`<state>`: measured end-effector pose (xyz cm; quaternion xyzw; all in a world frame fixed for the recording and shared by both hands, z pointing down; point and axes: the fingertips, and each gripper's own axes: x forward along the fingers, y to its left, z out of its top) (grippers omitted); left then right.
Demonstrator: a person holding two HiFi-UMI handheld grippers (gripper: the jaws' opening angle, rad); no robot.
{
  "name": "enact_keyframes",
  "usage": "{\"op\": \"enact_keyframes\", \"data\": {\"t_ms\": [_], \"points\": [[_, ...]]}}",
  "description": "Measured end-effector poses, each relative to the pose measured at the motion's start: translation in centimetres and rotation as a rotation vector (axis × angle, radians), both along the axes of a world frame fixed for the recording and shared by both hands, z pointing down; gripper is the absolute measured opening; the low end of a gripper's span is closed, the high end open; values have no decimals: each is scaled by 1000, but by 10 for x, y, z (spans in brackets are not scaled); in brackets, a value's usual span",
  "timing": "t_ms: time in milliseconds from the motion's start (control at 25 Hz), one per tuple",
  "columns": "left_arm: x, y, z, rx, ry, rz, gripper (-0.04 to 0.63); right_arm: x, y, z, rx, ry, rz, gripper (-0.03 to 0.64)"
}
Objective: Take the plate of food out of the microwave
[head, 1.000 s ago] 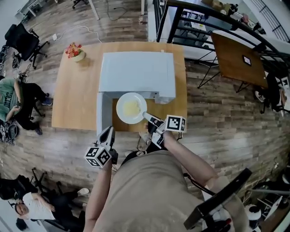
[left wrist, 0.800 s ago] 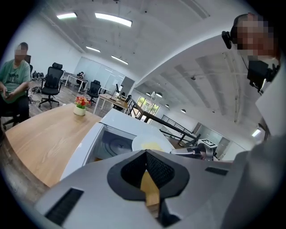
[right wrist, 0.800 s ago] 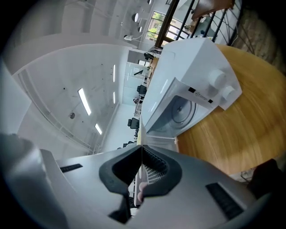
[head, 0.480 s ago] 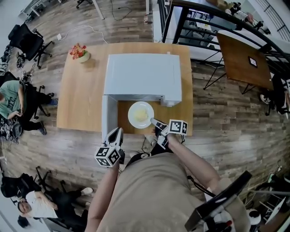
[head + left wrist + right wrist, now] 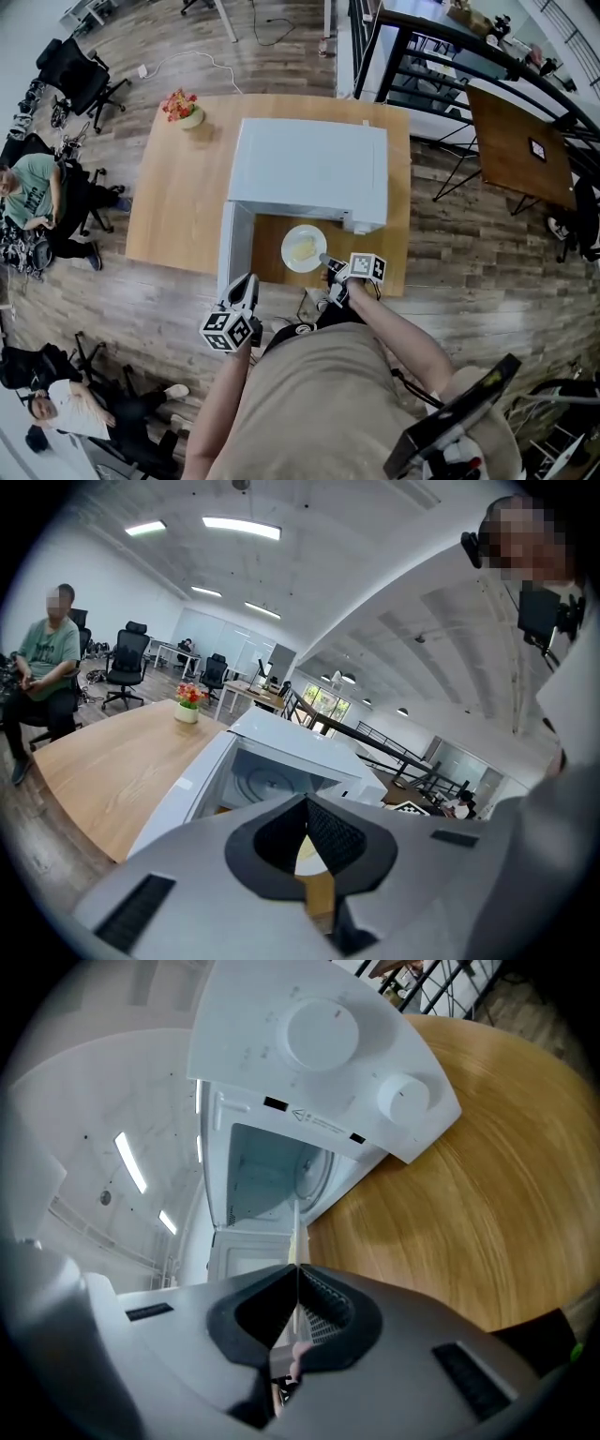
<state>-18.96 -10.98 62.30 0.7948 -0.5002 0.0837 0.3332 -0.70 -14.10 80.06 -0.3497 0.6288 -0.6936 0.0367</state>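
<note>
Right gripper (image 5: 326, 261): arm reached forward, jaws clamped on the plate (image 5: 300, 249) rim. Left gripper (image 5: 247, 281): held near body, jaws together, empty.

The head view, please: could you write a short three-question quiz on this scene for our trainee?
1. True or false: the plate sits inside the microwave.
2. Fill in: the microwave's door stands ____.
3. What is the right gripper shut on? A the plate's rim; B the door; C nothing.
Key: 1 false; 2 open; 3 A.
</note>
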Motion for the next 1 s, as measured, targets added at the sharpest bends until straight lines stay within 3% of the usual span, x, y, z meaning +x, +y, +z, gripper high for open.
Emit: {"op": "enact_keyframes", "data": {"t_ms": [360, 640, 1000], "points": [[-18, 7, 5, -16, 14, -119, 3, 0, 1, 60, -85, 82, -80, 14], [-17, -1, -3, 22, 38, -171, 3, -3, -13, 87, -96, 113, -122, 12], [-16, 15, 6, 13, 78, -258, 3, 3, -6, 118, -207, 217, -200, 14]]}}
